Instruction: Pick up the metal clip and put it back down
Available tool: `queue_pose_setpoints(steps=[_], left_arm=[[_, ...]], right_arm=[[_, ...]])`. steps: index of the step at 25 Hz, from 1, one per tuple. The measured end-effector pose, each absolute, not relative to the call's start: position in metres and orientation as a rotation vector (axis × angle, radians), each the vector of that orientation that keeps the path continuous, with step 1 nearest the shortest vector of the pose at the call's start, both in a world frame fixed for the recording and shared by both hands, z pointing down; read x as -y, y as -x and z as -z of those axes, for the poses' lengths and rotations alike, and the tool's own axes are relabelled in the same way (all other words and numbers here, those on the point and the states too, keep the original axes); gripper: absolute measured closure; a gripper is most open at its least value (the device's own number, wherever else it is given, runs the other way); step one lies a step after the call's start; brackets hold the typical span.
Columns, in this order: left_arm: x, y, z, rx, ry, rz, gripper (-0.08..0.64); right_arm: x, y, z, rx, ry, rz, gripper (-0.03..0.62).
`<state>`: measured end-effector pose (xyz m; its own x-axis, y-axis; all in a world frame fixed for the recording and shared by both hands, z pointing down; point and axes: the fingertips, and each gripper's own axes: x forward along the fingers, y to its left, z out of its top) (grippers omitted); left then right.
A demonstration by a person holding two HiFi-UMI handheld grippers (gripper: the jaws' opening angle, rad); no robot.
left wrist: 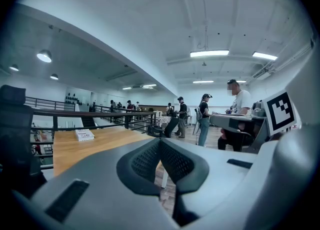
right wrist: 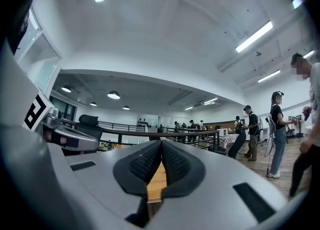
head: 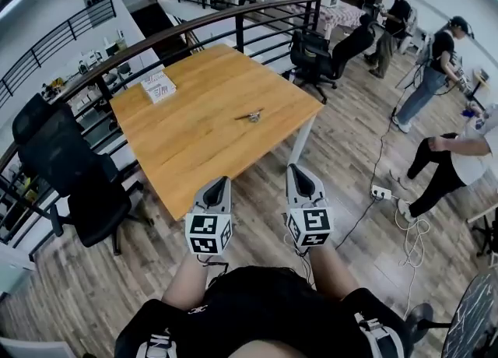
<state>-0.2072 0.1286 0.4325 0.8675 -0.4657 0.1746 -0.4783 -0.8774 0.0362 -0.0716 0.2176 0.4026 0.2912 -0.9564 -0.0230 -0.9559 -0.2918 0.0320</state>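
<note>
A small metal clip (head: 253, 117) lies on the wooden table (head: 194, 146), right of its middle. Both grippers hang side by side in front of the table's near edge, well short of the clip. My left gripper (head: 219, 184) points up and forward with its jaws pressed together and nothing between them. My right gripper (head: 296, 170) stands the same way, shut and empty. In the left gripper view the left gripper (left wrist: 160, 140) shows its pads meeting over the table (left wrist: 95, 144). In the right gripper view the right gripper (right wrist: 162, 143) looks toward the ceiling; the clip is not seen there.
A white box (head: 158, 86) sits at the table's far left corner. A black office chair (head: 74, 181) stands left of the table, a railing (head: 194, 26) runs behind it. Several people (head: 436, 68) stand at the right, with a power strip and cables (head: 385, 193) on the floor.
</note>
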Motion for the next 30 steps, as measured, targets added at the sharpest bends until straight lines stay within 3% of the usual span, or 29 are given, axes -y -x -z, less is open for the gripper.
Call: queue_pose_setpoints(steps=[8,16,23,30], left_arm=[[-0.093,0.213,-0.441,0.682,-2.955,-0.228,0.548],[-0.040,0.188,-0.459,0.761,-2.938,-0.265,0.548],[0.038,0.127,-0.458,0.897,-2.919,-0.281,0.548],[0.123,0.015,-0.451,1.021,-2.887,-0.328,0.548]], right_arm=[[-0.188,0.075,-0.411,1.778,-2.540,0.047,0.575],[-0.139,0.023,-0.428,1.784,-2.571,0.015,0.576],[-0.050,-0.058,-0.433,1.878,-2.535,0.010,0.575],[0.050,-0.170,-0.432,1.975,-2.448,-0.018,0.576]])
